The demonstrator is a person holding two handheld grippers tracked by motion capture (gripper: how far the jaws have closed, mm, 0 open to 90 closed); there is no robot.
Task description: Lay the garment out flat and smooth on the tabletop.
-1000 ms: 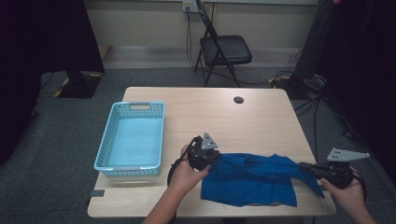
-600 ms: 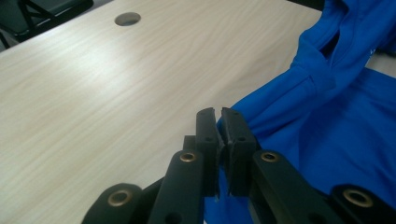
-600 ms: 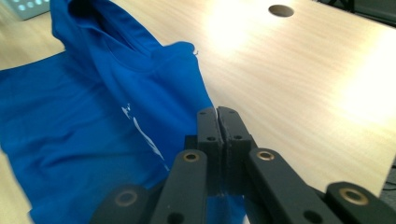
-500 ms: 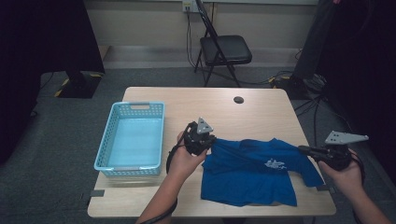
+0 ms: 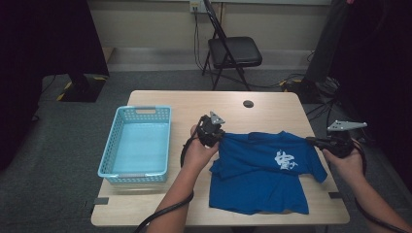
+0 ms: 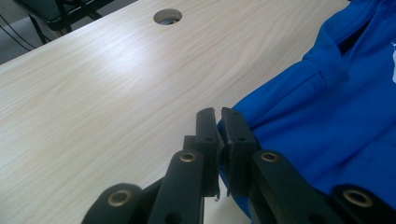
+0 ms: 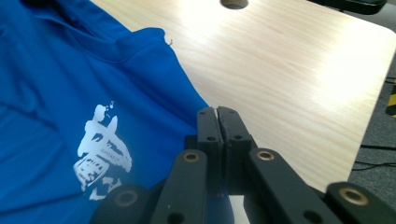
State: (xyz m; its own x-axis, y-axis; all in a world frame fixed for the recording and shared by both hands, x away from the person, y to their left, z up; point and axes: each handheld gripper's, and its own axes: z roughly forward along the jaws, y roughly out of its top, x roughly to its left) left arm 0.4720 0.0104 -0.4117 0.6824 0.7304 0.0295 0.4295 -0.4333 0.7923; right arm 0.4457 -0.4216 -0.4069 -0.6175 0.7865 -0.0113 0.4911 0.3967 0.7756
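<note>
The wooden table (image 5: 160, 204) is the largest thing here, rounded at its corners, with bare wood open across its far half up to the small round cable hole (image 5: 248, 103) near the far edge, and a narrow bare strip along the near edge. At its left end sits the light blue basket (image 5: 107, 155), its rim reaching close to the table's left and near edges, with a band of free wood between it and the cloth. The blue T-shirt (image 5: 252, 184) lies on the right half of the table, print upward, its lower hem close to the near edge and its right sleeve reaching toward the right edge. The left gripper (image 6: 218, 119) is closed tight on the shirt's left shoulder edge, blue cloth pinched between its jaws just above the wood. The right gripper (image 7: 217, 116) is clamped fully together on the right sleeve edge, at the table's right side, with open wood beyond it. Compared with a second ago, the shirt has been drawn away from the near edge and spread out, so the white print (image 5: 284, 159) now shows plainly, and both hands have moved farther up the table, the right one lifted slightly.
</note>
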